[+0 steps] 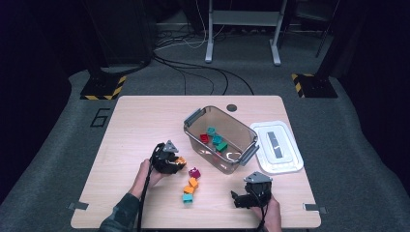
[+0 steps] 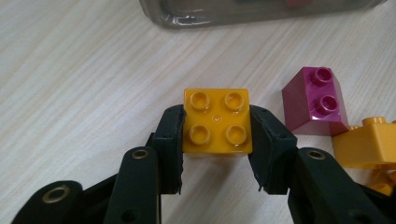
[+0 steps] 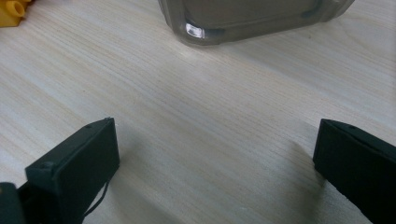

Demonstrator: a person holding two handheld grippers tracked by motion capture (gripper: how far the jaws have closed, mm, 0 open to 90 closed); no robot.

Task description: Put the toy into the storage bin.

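Left gripper view: left gripper (image 2: 217,140) is clamping the orange brick (image 2: 217,122) by its flat sides, bin (image 2: 261,11) at 12 o'clock. Probably light, stiff, slick plastic. Right gripper (image 3: 215,158) is gaping wide, empty.

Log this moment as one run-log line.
left claw: shut on orange four-stud plastic brick | right claw: open, over bare wooden table | clear plastic bin: lid off

orange brick (image 2: 217,122): glossy plastic | table (image 2: 70,84): matt pale wood grain | bin (image 1: 241,145): clear smooth plastic
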